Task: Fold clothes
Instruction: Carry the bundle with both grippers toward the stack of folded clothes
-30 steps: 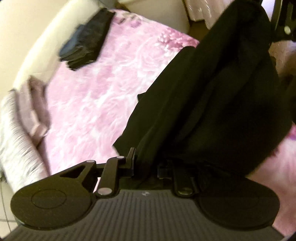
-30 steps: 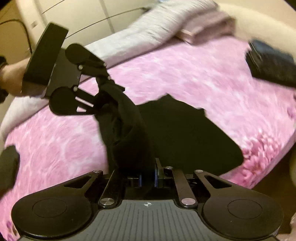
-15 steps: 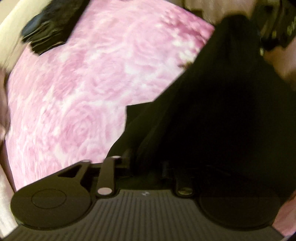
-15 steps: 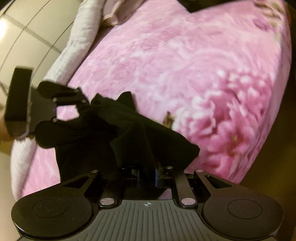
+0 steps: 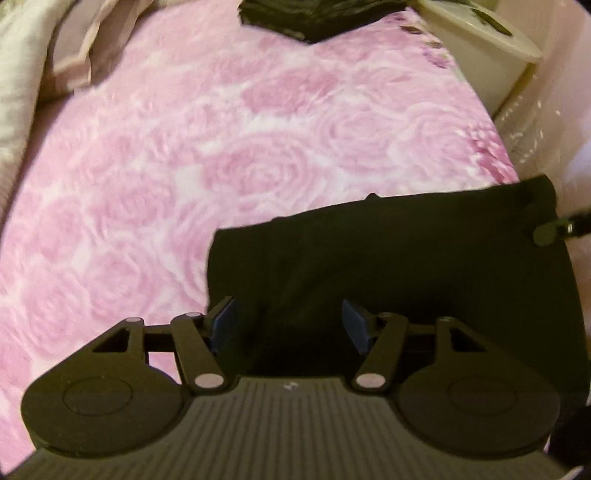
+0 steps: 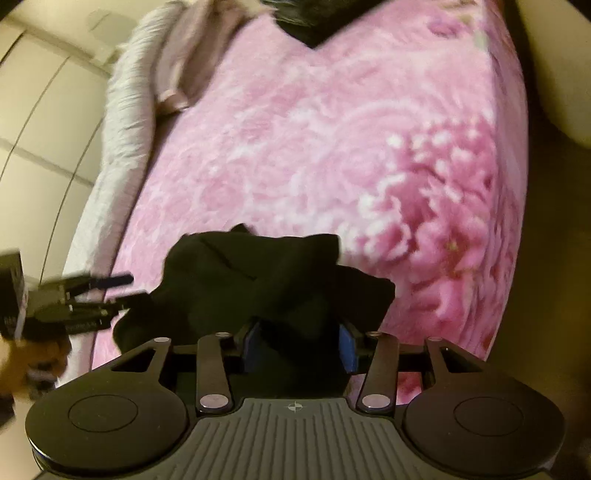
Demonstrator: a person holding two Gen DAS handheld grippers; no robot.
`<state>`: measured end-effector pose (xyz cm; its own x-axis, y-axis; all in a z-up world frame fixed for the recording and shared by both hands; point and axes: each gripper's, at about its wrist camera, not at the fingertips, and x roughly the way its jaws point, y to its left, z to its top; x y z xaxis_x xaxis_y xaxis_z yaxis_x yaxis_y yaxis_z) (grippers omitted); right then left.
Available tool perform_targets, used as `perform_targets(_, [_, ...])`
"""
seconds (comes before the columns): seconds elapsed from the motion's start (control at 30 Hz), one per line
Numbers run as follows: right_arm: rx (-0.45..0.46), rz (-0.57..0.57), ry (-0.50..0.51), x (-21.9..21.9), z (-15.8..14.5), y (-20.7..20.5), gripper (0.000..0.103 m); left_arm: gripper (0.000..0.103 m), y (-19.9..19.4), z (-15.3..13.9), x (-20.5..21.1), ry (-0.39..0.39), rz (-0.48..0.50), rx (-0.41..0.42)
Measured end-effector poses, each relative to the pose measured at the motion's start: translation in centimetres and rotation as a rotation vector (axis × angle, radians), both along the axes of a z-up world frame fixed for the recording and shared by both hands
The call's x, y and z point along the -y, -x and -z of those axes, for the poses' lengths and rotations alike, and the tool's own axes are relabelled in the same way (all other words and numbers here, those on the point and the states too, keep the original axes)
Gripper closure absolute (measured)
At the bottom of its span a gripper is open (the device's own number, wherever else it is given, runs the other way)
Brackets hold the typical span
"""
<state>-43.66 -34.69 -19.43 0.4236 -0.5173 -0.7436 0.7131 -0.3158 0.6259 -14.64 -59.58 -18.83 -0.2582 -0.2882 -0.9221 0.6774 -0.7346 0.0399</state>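
A black garment (image 5: 388, 266) lies folded on the pink rose-patterned bedcover (image 5: 221, 147), near the bed's edge. My left gripper (image 5: 290, 323) hangs over its near left corner; its jaws are opening, the blue pads (image 5: 223, 325) stand apart and the cloth lies loose under them. In the right wrist view the same garment (image 6: 277, 280) is rumpled in front of my right gripper (image 6: 300, 345). Those jaws are opening too, with cloth between the pads (image 6: 347, 349) but not pinched. The left gripper (image 6: 92, 295) shows at that view's left edge, held by a hand (image 6: 26, 358).
A stack of dark folded clothes (image 5: 321, 18) sits at the far end of the bed. A grey blanket and mauve cloth (image 5: 70, 51) lie along the left side. A white cabinet (image 5: 480, 51) stands beyond the right edge. The cover's edge (image 6: 517, 221) drops off at the right.
Both grippers came down to the bed with the black garment hanging from them. Their jaws have gone from shut on the cloth to apart, and the garment now lies on the cover.
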Motion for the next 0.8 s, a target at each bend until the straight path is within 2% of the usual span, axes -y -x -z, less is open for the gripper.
perform_targets(0.07, [-0.005,0.023,-0.028,0.1,0.4,0.1,0.078,0.047,0.4,1.1,0.3,-0.017,-0.009,0.015])
perform_targets(0.1, [0.003,0.025,-0.034,0.0,0.3,0.2,0.08,0.047,0.6,1.4,0.3,-0.021,-0.01,0.02])
perform_targets(0.13, [0.015,0.027,-0.039,-0.2,0.2,0.3,0.091,0.047,0.6,1.3,-0.1,-0.016,-0.002,0.02])
perform_targets(0.17, [0.026,0.024,-0.046,-0.4,-0.1,0.4,0.093,0.047,0.7,1.2,-0.4,-0.011,0.006,0.02])
perform_targets(0.4, [0.059,-0.017,-0.089,-0.6,0.7,1.1,0.09,0.047,0.4,2.0,-0.4,-0.047,0.003,0.015])
perform_targets(0.53, [0.041,-0.051,-0.065,-0.3,0.0,0.9,0.075,0.048,1.3,1.1,1.6,-0.102,0.008,-0.097])
perform_targets(0.6, [0.04,-0.034,-0.065,-0.7,-0.2,0.9,0.073,0.056,2.2,1.5,2.7,-0.152,0.016,-0.124])
perform_targets(0.63, [0.037,-0.02,-0.069,-0.8,-0.1,0.9,0.072,0.062,2.6,1.6,3.2,-0.176,0.019,-0.138])
perform_targets(0.67, [0.028,-0.007,-0.07,-1.1,-0.2,0.9,0.07,0.074,3.0,1.8,3.7,-0.198,0.029,-0.145])
perform_targets(0.73, [-0.019,0.002,-0.061,-1.3,-0.7,0.8,0.069,0.082,4.1,2.3,3.7,-0.215,0.075,-0.123])
perform_targets(0.8, [-0.167,-0.07,0.019,-1.1,-2.3,-0.7,0.068,0.092,4.5,2.4,3.3,-0.21,0.118,-0.104])
